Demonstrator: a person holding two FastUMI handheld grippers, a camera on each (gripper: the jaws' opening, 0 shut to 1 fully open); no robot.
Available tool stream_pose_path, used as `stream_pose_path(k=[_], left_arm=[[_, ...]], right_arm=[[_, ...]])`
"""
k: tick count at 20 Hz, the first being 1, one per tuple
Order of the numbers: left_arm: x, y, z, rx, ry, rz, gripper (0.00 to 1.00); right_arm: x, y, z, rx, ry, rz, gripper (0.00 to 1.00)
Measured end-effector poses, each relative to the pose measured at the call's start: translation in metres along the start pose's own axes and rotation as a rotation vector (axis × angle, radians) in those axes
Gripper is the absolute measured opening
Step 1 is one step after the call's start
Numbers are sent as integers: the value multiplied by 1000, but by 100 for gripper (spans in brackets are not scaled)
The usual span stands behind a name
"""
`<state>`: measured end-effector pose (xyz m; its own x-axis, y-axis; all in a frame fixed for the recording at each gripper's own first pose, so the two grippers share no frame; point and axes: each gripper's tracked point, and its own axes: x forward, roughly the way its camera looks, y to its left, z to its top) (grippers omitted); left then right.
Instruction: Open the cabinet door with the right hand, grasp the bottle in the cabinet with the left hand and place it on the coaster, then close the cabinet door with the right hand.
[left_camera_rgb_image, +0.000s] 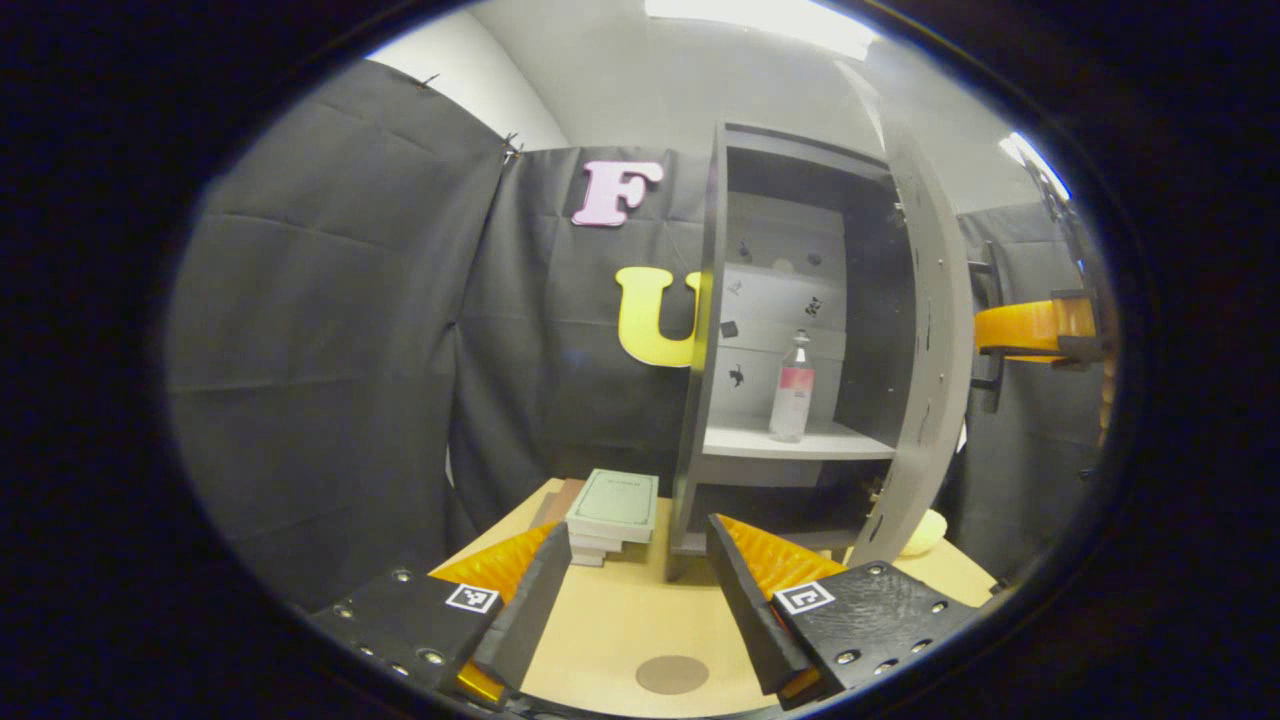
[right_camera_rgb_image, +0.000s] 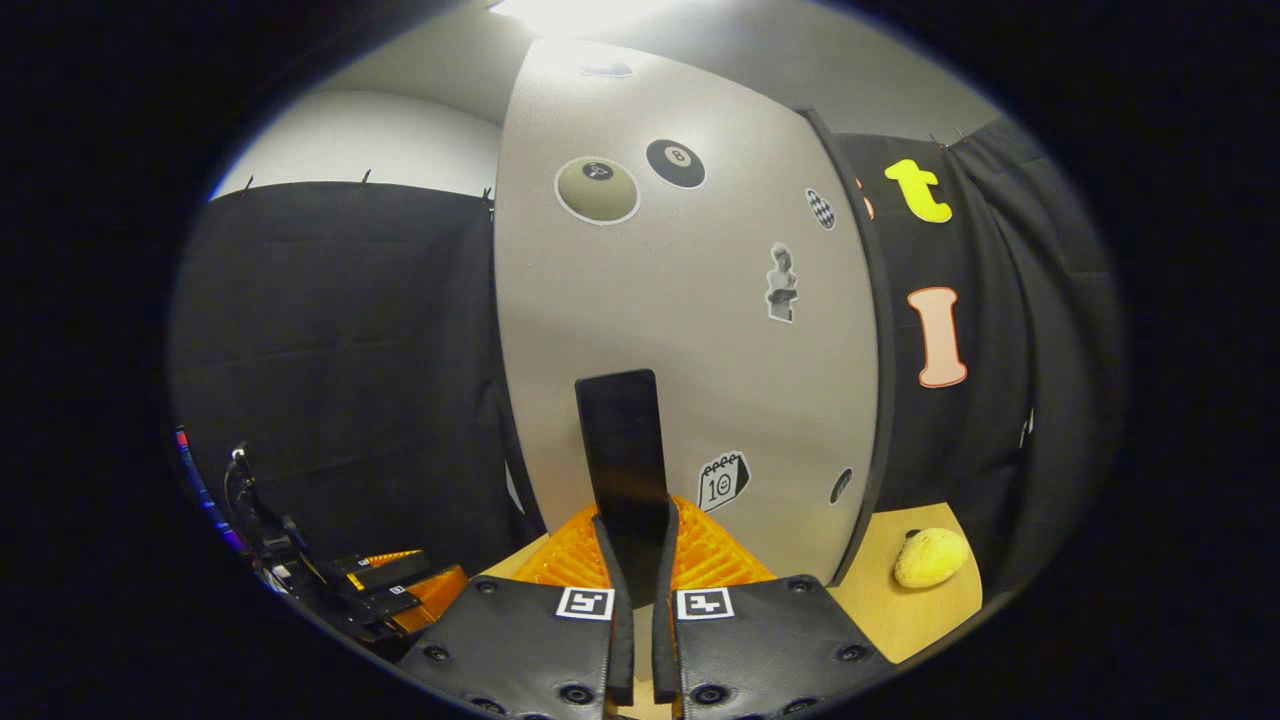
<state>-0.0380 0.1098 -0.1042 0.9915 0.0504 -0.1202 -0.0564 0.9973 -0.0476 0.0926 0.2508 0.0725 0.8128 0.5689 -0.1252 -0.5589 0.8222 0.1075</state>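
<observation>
Holding door handle (right_camera_rgb_image: 622, 450) with right gripper (right_camera_rgb_image: 634, 560), left gripper (left_camera_rgb_image: 635, 560) wide; reaching in risks toppling bottle (left_camera_rgb_image: 792, 390).

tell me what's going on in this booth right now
A person works two handheld grippers at a small cabinet on a table. The right gripper is shut on the door handle, with the cabinet door swung open. The left gripper hangs open over the coaster, facing the bottle, which stands upright on the shelf, not yet grasped.
</observation>
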Motion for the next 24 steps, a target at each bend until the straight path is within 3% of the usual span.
stream_pose_path(k=[3,11,22,24], left_arm=[[7,-13,0,24,1,-49,82],[18,-48,-5,39,12,-156,82],[33,-69,-20,63,48,-200,82],[35,-72,-23,67,57,-211,82]], right_arm=[[-5,-6,0,24,-5,-46,5],[-21,-29,1,18,-16,-177,8],[-35,-70,6,73,-74,-408,6],[-35,-71,6,66,-75,-398,0]])
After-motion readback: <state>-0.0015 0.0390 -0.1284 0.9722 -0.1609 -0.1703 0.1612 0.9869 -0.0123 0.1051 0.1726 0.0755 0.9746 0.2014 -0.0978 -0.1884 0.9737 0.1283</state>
